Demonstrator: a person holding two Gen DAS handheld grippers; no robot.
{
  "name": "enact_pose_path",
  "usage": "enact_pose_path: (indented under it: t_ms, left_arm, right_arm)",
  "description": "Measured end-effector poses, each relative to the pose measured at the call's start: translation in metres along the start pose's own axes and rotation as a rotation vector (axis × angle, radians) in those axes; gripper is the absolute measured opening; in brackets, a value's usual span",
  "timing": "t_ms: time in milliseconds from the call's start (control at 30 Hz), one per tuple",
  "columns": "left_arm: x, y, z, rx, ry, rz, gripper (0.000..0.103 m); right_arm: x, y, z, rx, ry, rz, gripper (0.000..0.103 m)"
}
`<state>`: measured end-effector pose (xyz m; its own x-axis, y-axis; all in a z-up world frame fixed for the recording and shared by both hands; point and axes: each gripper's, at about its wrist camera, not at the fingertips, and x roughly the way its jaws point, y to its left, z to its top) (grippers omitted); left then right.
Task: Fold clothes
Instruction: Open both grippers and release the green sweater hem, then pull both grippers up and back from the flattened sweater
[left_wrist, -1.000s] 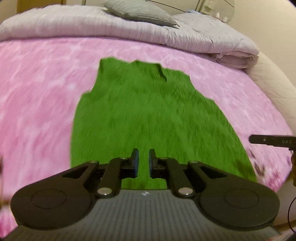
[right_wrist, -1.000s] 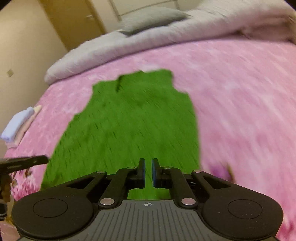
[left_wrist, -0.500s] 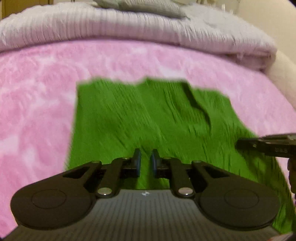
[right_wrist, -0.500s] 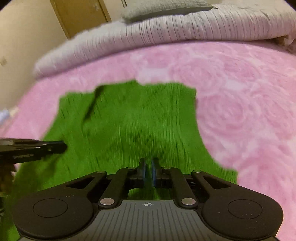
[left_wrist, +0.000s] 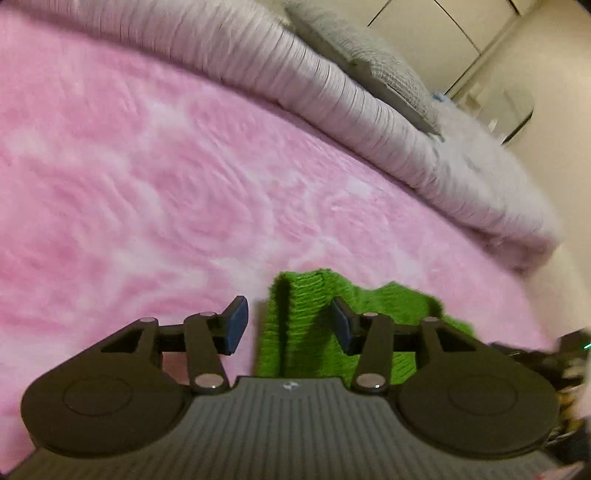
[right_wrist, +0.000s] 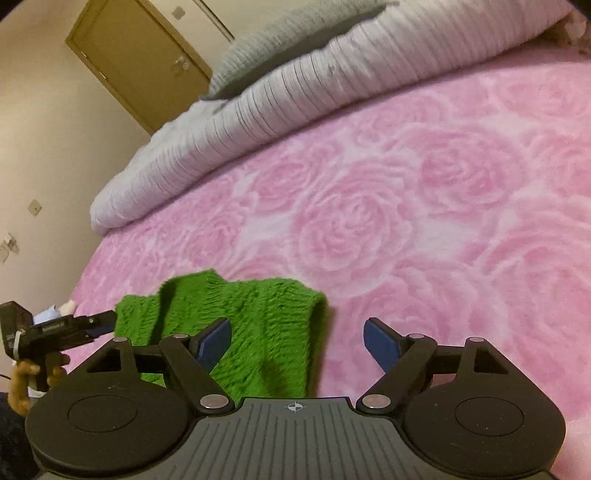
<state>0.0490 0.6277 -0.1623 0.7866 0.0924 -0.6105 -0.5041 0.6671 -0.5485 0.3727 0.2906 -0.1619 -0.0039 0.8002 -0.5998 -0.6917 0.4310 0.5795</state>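
A green knit sweater (left_wrist: 306, 325) lies folded on the pink rose-patterned bed cover (left_wrist: 147, 192); it also shows in the right wrist view (right_wrist: 258, 325). My left gripper (left_wrist: 288, 325) is open, its jaws wide apart over the sweater's left folded edge, holding nothing. My right gripper (right_wrist: 297, 341) is open over the sweater's right edge, holding nothing. The left gripper also shows at the left of the right wrist view (right_wrist: 99, 321), just beside the sweater's left side.
A rolled grey-lilac duvet (left_wrist: 332, 96) and a grey pillow (left_wrist: 369, 62) lie along the far side of the bed. A wooden door (right_wrist: 140, 62) stands in the wall behind. A small stack of folded clothes (right_wrist: 55, 310) sits at the bed's left edge.
Both grippers were shut on the sweater's hem and carried it forward over the body, folding it. Now both have opened and let go; the sweater lies much shorter.
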Motion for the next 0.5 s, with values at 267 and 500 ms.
enact_pose_path:
  t_ms: [267,500]
  left_arm:
    - [0.013,-0.004,0.004,0.066,-0.039,-0.156,0.006]
    - [0.03,-0.03,-0.005,0.451,-0.057,0.046,0.006]
  right_arm:
    - [0.014,0.002,0.016,-0.058,-0.03,0.011,0.007]
    - [0.009,0.02,0.02,-0.248,-0.161,-0.09,0.006]
